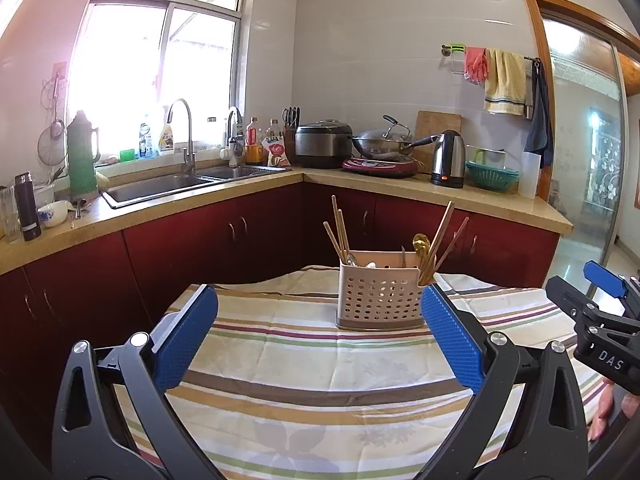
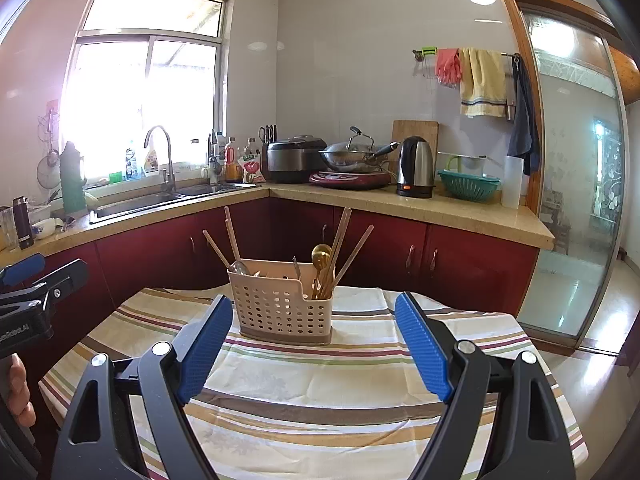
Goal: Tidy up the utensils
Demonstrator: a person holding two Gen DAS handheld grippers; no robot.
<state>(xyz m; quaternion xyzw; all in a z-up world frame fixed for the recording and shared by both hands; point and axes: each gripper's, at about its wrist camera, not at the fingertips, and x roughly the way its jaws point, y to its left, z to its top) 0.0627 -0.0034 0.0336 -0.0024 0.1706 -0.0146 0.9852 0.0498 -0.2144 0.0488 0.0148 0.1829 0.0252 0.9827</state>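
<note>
Utensils (image 2: 326,270) fill the caddy (image 2: 280,306) (perhaps three-celled) on striped cloth (image 2: 320,364).

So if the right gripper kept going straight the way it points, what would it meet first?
Probably the utensil caddy, which sits left of centre between the right gripper's open fingers; depth is hard to judge.

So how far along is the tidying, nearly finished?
It looks finished or close: chopsticks, a gold spoon and other utensils stand in the beige caddy, and no loose utensil shows on the striped tablecloth. Nothing is in hand: the left gripper and right gripper are open and empty.
</note>
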